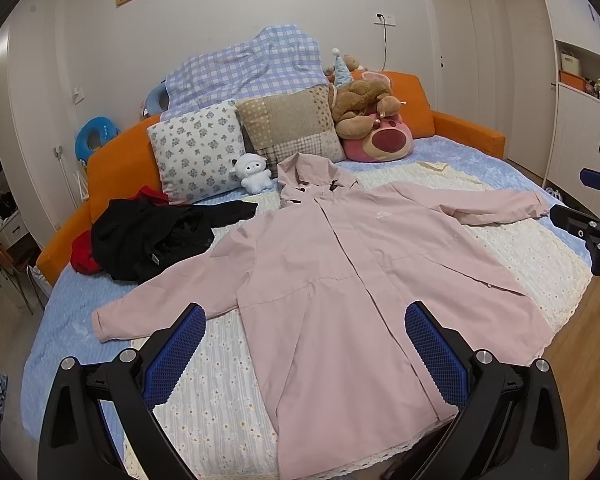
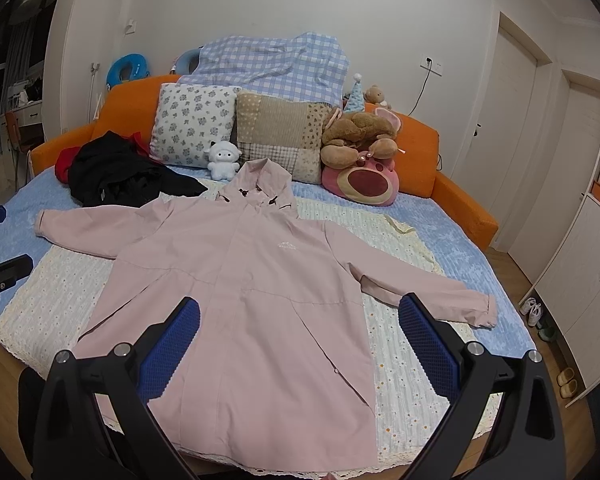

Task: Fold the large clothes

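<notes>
- One pink coat lies flat, front up, on the floral blanket on the bed, both sleeves spread, hood towards the cushions.
- Left gripper: jaws wide apart, empty, above the hem. Right gripper: same, released.
- Only the right view shows shoes on the floor by the cupboards.
- Black garment touches the coat's left sleeve; the blanket past the other sleeve is bare.

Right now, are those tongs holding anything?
Nothing. Both the left tongs and the right tongs are open above the pink coat, which lies flat.
</notes>
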